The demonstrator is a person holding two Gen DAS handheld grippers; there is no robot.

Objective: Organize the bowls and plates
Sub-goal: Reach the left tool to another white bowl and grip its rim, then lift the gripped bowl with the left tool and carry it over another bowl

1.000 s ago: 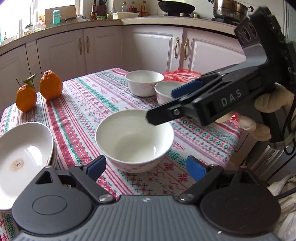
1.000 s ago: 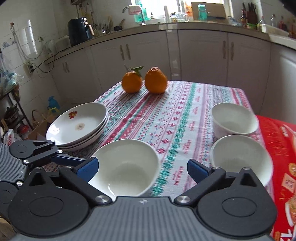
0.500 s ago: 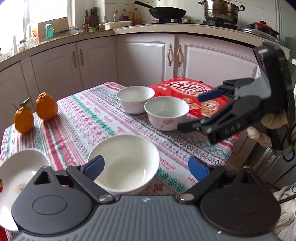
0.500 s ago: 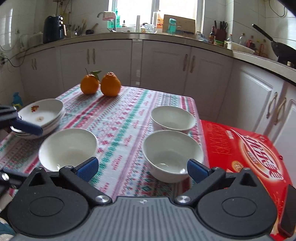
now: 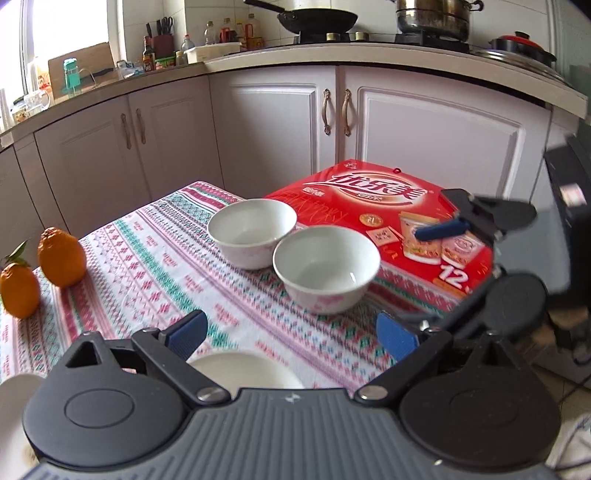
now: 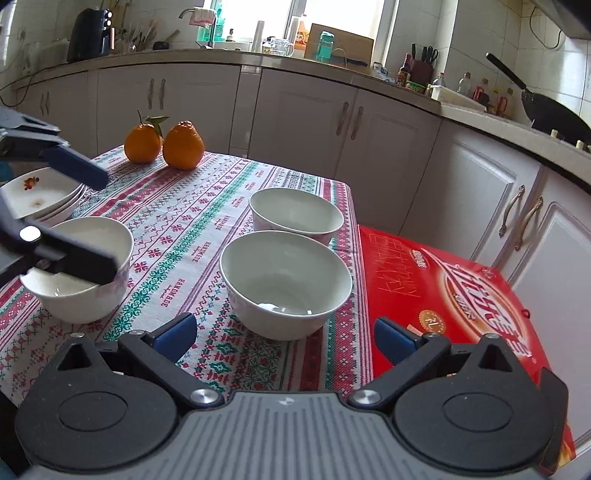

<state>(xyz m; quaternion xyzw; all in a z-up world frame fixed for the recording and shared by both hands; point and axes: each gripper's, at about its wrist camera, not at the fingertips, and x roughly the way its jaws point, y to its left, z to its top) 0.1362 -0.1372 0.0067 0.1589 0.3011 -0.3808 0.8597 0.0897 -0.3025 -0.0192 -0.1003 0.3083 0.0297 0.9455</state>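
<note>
Left wrist view: left gripper (image 5: 291,332) wide open, nothing gripped, one bowl (image 5: 245,369) just under it. Two bowls (image 5: 327,267) ahead, touching, red box (image 5: 373,206) behind them.

Right wrist view: right gripper (image 6: 284,338) released, empty, nearest bowl (image 6: 286,282) right ahead. Plates (image 6: 35,194) stacked far left, oranges (image 6: 183,144) beyond.

Two oranges (image 6: 164,144) sat touching at the patterned cloth's (image 6: 192,221) eleven o'clock corner. A red carton (image 6: 443,288) lay at three o'clock. A black wok (image 5: 317,16) stood on the stove.
</note>
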